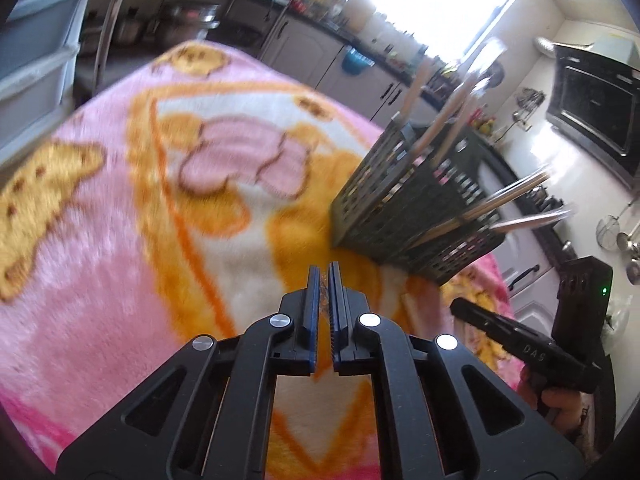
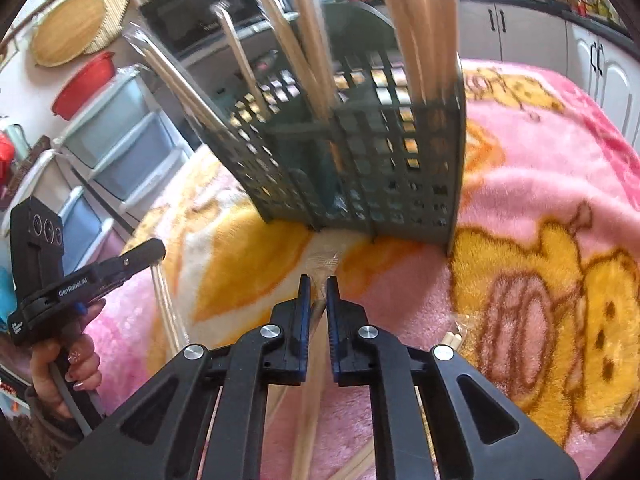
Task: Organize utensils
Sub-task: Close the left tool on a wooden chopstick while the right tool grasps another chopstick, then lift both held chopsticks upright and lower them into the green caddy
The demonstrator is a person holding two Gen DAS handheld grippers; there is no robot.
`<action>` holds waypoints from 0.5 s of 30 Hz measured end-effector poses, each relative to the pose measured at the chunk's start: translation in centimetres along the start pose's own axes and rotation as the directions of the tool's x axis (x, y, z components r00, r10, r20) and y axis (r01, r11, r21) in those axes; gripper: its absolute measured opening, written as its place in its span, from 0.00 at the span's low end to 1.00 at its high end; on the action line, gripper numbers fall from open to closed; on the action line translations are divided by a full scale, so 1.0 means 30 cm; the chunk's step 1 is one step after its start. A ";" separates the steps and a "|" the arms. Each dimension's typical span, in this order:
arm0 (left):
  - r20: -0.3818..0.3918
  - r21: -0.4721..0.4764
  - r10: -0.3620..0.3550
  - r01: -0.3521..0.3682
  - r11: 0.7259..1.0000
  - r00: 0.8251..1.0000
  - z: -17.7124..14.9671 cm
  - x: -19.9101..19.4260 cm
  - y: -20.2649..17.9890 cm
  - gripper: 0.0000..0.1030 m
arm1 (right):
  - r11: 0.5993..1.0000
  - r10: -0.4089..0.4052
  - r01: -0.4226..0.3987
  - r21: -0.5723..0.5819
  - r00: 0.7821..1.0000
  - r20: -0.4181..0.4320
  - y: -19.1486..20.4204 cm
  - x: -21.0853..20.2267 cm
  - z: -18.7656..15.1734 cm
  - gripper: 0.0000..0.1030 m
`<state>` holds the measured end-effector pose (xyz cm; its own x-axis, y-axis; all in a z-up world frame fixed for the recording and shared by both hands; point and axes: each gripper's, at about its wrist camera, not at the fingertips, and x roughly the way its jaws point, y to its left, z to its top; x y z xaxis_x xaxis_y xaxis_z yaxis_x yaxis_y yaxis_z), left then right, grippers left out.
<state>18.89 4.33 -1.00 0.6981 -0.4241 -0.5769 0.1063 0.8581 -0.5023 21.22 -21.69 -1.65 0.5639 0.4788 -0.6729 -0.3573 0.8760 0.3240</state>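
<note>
A pink and yellow cartoon blanket (image 2: 540, 184) is covering the surface, carrying an upright dark slotted holder (image 2: 360, 168) and loose wrapped chopsticks (image 2: 168, 312) lying flat.

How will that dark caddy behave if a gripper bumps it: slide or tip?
The caddy is tall, thin perforated plastic, so probably light. Chopsticks stick well above its rim, which likely raises its balance point. It stands on a plush blanket, so a high nudge may tip rather than slide it.

Daylight is flooding in through the blown-out white window (image 1: 436, 4); motion blur is smearing the dark slotted plastic basket (image 2: 360, 152); fisheye edges are bending.
</note>
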 end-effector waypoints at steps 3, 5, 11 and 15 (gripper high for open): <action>0.043 0.030 -0.027 0.026 0.999 0.999 0.040 -0.050 -0.048 0.02 | 0.999 0.022 -0.021 -0.038 0.999 0.046 0.047 -0.057 0.023 0.07; 0.067 0.054 -0.046 0.042 0.998 0.997 0.060 -0.079 -0.081 0.02 | 0.997 0.035 -0.030 -0.066 0.996 0.078 0.077 -0.102 0.038 0.07; 0.114 0.127 -0.102 0.087 0.988 0.988 0.108 -0.146 -0.181 0.02 | 0.989 0.066 -0.042 -0.139 0.983 0.170 0.156 -0.219 0.078 0.06; 0.134 0.181 -0.136 0.111 0.977 0.982 0.127 -0.176 -0.246 0.02 | 0.986 0.069 -0.030 -0.165 0.970 0.233 0.180 -0.286 0.106 0.06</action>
<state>17.10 1.33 8.21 0.7656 -0.4946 -0.4113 0.3098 0.8438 -0.4381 16.83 -20.88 7.97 0.6960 0.5384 -0.4751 -0.4922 0.8395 0.2303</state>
